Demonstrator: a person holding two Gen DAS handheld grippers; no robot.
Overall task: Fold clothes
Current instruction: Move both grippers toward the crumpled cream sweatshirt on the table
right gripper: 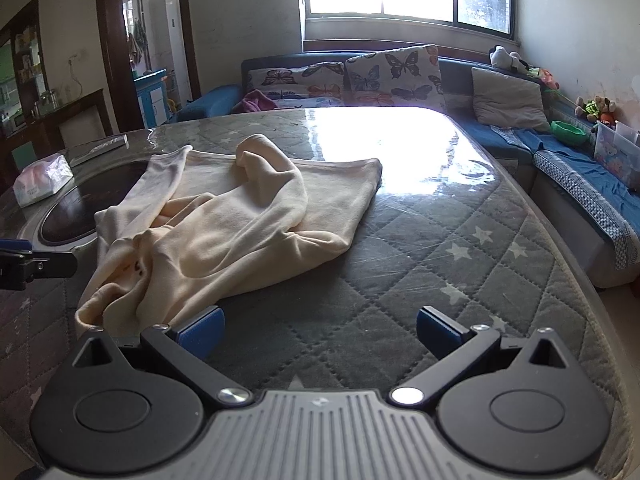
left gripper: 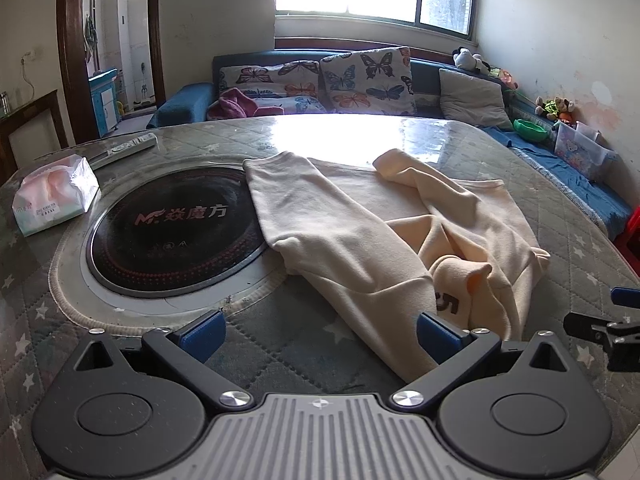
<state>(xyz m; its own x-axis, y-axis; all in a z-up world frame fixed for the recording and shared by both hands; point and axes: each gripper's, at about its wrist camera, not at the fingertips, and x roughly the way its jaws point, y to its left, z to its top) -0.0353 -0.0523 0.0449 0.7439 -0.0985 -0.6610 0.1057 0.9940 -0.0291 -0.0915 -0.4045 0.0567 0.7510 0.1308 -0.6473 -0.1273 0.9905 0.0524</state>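
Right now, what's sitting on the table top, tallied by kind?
Cream garment: 1
Tissue pack: 1
Remote control: 1
Total: 3, besides the built-in black cooktop. Both grippers, left and right, hover open and empty.

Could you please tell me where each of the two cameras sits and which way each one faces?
Left wrist view: sits on the left tongs, low over the table's near edge, facing the sofa and window; its open blue pads frame the cream sweatshirt; the right tongs peek in at the right edge.
Right wrist view: sits on the right tongs, further right, facing the same way; the pads are open.
Shared: sweatshirt, induction hob, tissue pack, butterfly cushions.
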